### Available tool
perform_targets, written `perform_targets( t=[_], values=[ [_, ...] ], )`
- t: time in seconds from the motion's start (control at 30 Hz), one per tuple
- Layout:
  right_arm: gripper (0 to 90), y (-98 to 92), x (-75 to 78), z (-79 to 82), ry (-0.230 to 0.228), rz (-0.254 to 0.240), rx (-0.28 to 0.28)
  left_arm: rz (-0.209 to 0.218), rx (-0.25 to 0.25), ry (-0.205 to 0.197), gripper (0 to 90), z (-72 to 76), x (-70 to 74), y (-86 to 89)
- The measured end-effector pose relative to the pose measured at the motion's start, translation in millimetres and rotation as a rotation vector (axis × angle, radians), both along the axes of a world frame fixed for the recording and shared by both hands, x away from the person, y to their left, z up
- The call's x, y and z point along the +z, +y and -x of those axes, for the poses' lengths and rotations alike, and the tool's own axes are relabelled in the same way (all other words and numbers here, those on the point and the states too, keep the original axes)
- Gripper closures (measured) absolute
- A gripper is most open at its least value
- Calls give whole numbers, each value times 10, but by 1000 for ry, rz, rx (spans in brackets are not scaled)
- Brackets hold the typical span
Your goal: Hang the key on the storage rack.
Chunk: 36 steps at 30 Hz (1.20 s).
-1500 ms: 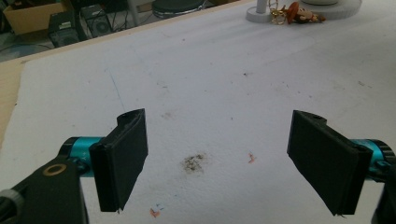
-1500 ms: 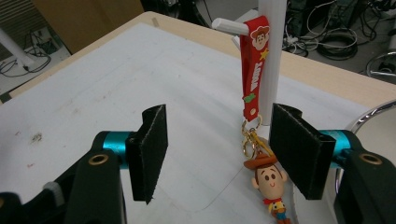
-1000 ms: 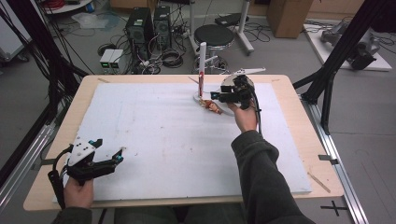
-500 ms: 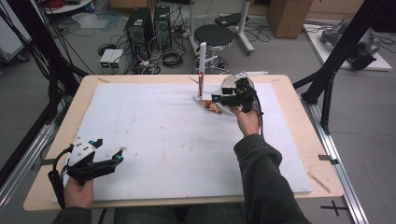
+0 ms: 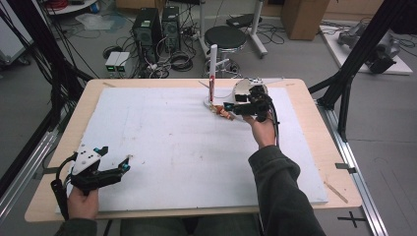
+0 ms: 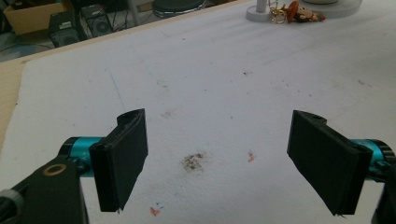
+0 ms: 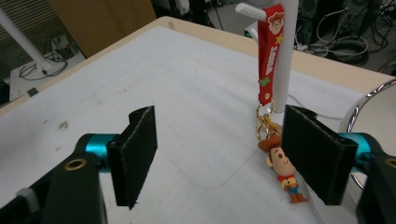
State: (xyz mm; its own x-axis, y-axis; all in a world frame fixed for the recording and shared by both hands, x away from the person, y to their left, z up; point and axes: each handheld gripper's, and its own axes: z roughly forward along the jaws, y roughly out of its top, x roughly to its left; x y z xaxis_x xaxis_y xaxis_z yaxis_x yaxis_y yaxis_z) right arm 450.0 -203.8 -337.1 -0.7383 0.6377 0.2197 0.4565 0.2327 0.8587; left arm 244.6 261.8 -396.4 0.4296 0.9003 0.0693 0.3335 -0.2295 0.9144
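A: The keychain [image 7: 273, 140] is hanging by its red strap [image 7: 268, 56] from a peg on the white stand [image 7: 288, 56] at the far side of the desk [image 5: 314, 162], and the little cowboy figure [image 7: 284, 173] at its end is lying on the white mat [image 5: 172, 147] just beside the stand's base

B: And the right gripper [image 7: 233, 158]?

A: Its jaws are standing wide and have just been opening further; nothing is being pinched between them. The figure is lying just in front of the right-hand pad [image 7: 314, 158], close to it, though I cannot tell whether they are touching

B: So what is worrying you?

A: If the hand is pulling back on a slant, I am guessing that pad could be catching the figure or the gold rings [image 7: 265, 122] and dragging the strap off its peg. The stand is looking slim and tall, so a sideways knock could be tipping it. There is also a round mirror [image 7: 373, 112] sitting right beside the gripper

B: The left gripper [image 6: 217, 158]?

A: It is hovering wide open and empty over the near left of the mat, well apart from all that, so it is posing no risk
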Motion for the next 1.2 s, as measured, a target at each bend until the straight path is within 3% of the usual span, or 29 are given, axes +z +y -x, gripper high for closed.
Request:
perform_targets(
  t=[1.2],
  values=[
    [211, -212, -86, 315, -11, -14, 10, -3, -3, 5, 207, 1, -1, -6]
  ],
)
